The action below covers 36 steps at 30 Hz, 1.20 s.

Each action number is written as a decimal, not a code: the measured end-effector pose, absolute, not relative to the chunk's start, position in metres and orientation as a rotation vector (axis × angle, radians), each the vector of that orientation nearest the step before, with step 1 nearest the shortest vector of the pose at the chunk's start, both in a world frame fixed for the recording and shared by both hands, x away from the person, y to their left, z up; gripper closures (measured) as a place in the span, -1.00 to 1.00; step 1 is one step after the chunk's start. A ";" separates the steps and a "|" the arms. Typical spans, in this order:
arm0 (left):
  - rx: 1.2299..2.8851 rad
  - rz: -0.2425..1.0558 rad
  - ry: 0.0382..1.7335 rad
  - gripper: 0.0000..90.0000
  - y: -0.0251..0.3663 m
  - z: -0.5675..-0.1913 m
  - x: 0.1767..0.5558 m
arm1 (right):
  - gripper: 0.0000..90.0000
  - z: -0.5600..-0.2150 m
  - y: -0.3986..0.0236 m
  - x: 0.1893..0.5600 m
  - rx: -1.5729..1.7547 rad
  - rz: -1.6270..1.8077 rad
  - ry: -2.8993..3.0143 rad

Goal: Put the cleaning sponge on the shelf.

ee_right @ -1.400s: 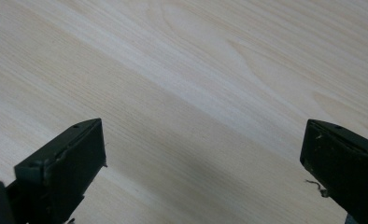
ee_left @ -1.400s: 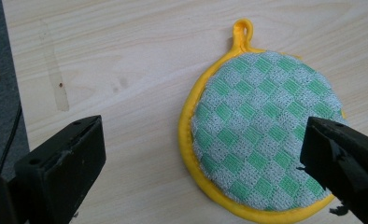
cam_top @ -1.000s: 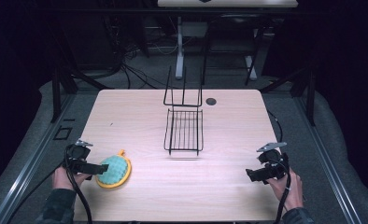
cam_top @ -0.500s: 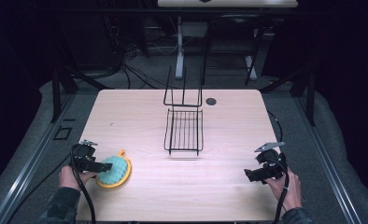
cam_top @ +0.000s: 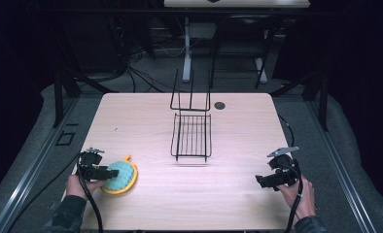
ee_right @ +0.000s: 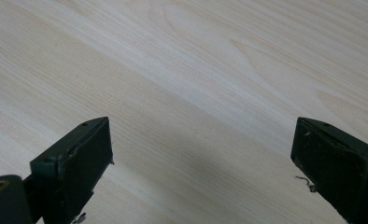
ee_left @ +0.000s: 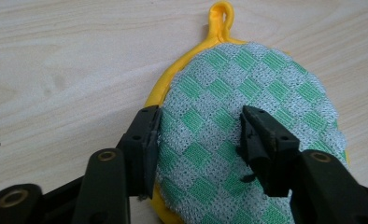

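A pale wood-grain table (cam_top: pixel 146 121) stands in a dark room with one black wire rack (cam_top: pixel 191 136) at its centre, well apart from both tongs. The single task item, a round green-and-grey checked mesh scouring pad on a yellow backing with a hanging loop (ee_left: pixel 247 121), lies flat directly ahead of the left gripper (ee_left: pixel 198 135), its long axis running away along the jaws toward the loop. The jaws have just been closing across the pad's near end, the pads appearing to pinch the mesh, while the right gripper (ee_right: pixel 203 149), one of two tongs, stands released over bare table, far from the pad.
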<state>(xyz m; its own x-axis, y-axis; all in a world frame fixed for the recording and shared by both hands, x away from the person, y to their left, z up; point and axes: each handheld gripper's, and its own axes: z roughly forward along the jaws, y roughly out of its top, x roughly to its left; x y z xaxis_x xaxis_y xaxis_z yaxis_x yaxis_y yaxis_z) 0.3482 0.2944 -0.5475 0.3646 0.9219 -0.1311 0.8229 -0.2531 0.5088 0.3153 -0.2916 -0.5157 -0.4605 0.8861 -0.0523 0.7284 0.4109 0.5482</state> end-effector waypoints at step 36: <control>2.143 0.457 1.385 0.89 0.289 -0.536 0.336 | -0.89 -0.516 -0.298 0.316 1.400 0.646 2.322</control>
<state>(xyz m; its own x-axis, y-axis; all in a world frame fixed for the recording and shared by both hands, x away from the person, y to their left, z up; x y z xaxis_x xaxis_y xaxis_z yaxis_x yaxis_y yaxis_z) 0.3357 0.2889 -0.5357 0.4135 0.9105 -0.0089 0.7261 -0.3238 0.6065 0.3159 -0.2981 -0.5165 -0.4491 0.8913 -0.0630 0.7307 0.4069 0.5482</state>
